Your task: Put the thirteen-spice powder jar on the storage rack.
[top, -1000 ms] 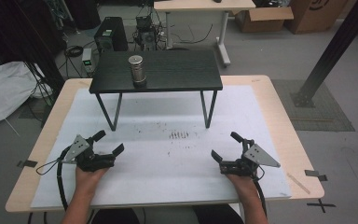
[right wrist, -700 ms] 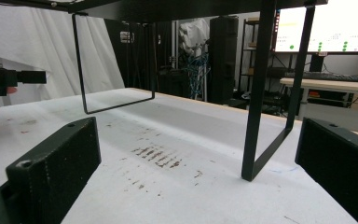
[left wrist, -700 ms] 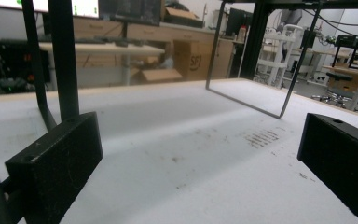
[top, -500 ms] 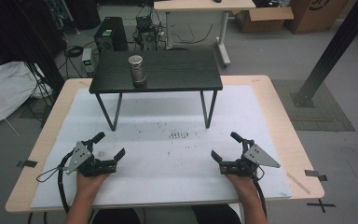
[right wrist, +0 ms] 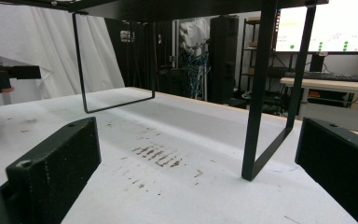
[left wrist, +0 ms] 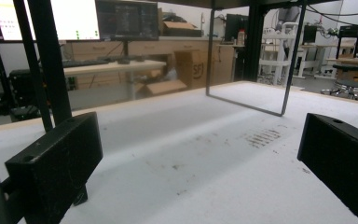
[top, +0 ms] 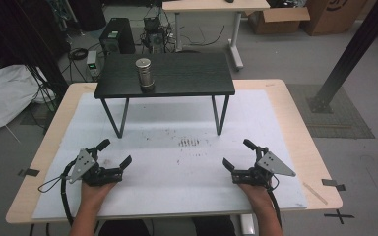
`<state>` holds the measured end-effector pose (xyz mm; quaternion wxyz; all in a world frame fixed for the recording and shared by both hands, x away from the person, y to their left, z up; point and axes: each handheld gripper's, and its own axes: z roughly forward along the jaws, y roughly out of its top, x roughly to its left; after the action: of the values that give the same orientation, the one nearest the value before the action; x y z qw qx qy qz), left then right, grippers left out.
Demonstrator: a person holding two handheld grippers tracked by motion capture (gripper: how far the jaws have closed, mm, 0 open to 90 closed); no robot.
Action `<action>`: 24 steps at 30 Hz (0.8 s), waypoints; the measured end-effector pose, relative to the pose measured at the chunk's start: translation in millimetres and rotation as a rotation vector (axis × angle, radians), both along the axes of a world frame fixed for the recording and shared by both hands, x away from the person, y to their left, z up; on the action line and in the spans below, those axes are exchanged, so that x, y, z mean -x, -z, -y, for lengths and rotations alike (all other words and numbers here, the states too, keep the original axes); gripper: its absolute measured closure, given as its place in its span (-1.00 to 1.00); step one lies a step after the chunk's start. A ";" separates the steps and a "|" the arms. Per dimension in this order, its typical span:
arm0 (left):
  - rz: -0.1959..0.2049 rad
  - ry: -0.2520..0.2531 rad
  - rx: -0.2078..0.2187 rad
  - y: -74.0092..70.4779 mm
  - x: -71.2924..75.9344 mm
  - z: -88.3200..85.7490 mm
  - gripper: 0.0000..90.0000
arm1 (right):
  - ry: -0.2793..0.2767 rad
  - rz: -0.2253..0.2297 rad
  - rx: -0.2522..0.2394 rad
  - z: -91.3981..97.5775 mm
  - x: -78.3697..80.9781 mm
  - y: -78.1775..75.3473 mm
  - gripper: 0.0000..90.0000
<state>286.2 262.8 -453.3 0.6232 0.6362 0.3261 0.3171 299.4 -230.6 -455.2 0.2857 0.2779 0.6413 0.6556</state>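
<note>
My left gripper [top: 114, 152] rests low over the white mat [top: 177, 167] at the near left, open, with nothing between its jaws. My right gripper [top: 236, 153] mirrors it at the near right, also open and empty. In the left gripper view the left gripper [left wrist: 198, 158] has its two black jaws standing wide apart over bare mat, and so does the right gripper [right wrist: 196, 168] in the right gripper view. A small black table [top: 192, 73] stands on the far half of the mat. A metal cylinder [top: 143, 73] stands upright on it, far from both grippers.
Thin black legs [right wrist: 256, 116] of the small table rise ahead of the right gripper. Dark scuff marks [top: 188, 142] lie on the mat between the grippers. The other hand's gripper [right wrist: 0, 77] shows at the left edge of the right gripper view. Desks, boxes and cables stand beyond the table.
My left gripper has slid a little toward the near edge of the table and stayed open. The right gripper has not moved.
</note>
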 end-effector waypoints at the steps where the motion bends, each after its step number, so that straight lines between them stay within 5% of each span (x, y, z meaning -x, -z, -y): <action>1: 0.000 0.000 0.000 0.0 0.0 0.0 -1.00 | 0.000 0.001 -0.001 0.1 0.2 0.1 -1.00; 24: 0.005 -0.003 -0.001 0.1 0.6 0.1 -0.99 | 0.000 0.002 -0.001 0.1 0.0 0.0 -1.00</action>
<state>285.7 262.7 -453.4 0.6232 0.6352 0.3253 0.3199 299.4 -230.7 -455.2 0.2860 0.2773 0.6407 0.6563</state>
